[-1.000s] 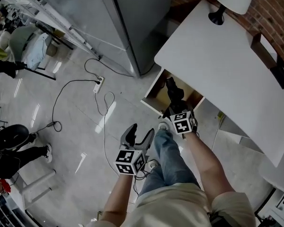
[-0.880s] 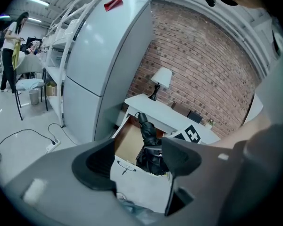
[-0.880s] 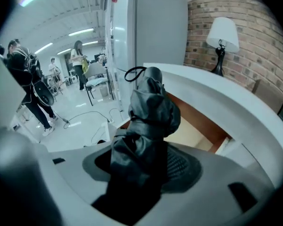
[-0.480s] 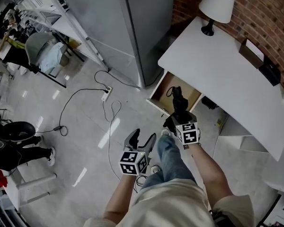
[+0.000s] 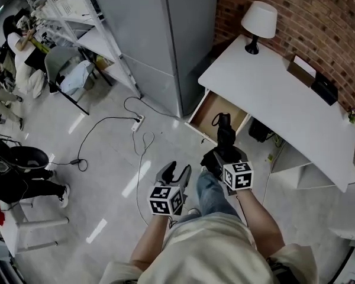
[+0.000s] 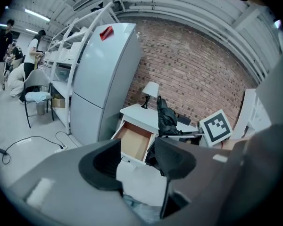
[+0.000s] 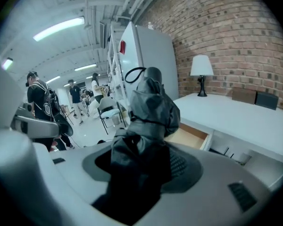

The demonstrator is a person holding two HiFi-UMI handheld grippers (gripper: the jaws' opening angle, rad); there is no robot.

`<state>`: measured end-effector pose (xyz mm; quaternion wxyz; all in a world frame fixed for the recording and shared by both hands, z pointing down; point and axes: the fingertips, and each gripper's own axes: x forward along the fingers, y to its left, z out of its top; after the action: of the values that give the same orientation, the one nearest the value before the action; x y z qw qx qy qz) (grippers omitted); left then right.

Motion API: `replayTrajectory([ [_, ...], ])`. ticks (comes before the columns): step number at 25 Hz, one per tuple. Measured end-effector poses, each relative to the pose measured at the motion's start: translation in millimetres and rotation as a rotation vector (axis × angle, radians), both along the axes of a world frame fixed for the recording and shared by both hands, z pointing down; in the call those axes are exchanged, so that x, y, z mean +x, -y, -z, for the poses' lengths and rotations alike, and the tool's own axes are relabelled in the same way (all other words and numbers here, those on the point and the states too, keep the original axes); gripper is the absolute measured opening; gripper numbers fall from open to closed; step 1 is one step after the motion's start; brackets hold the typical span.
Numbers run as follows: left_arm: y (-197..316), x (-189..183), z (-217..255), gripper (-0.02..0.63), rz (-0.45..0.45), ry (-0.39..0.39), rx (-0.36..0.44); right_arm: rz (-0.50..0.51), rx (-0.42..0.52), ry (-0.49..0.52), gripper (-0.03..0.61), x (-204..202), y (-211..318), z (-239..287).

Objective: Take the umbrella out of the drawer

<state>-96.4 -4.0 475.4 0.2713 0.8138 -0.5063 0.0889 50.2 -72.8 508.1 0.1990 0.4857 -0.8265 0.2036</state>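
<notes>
A folded black umbrella stands upright between the jaws of my right gripper, which is shut on its lower part. It hangs in the air in front of the open wooden drawer of the white desk. In the right gripper view the umbrella fills the middle, wrist loop on top, with the empty-looking drawer behind it. My left gripper hovers over the floor left of the person's leg. Its jaws are closing, and the left gripper view shows nothing between that gripper's fingers.
A lamp and dark boxes stand on the desk by the brick wall. A grey fridge stands left of the desk. A power strip and cable lie on the floor. A chair, shelving and people are at far left.
My right gripper has lifted the umbrella up and back, away from the drawer. The left gripper has also risen, and its jaws stand narrower than before.
</notes>
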Motion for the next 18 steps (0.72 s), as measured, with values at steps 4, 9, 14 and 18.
replayTrajectory([
  [4, -23, -6, 12, 0.183, 0.013, 0.014, 0.030, 0.006, 0.043, 0.035, 0.255, -5, -34, 28],
  [9, -51, -7, 26, 0.110, 0.040, 0.036, 0.071, 0.027, 0.098, 0.056, 0.255, -3, -76, 58],
  [14, -75, -16, 37, 0.071, 0.067, 0.053, 0.112, 0.041, 0.141, 0.069, 0.255, -4, -112, 78],
  [18, -93, -16, 40, 0.037, 0.082, 0.069, 0.140, 0.055, 0.173, 0.084, 0.255, 0, -132, 88],
])
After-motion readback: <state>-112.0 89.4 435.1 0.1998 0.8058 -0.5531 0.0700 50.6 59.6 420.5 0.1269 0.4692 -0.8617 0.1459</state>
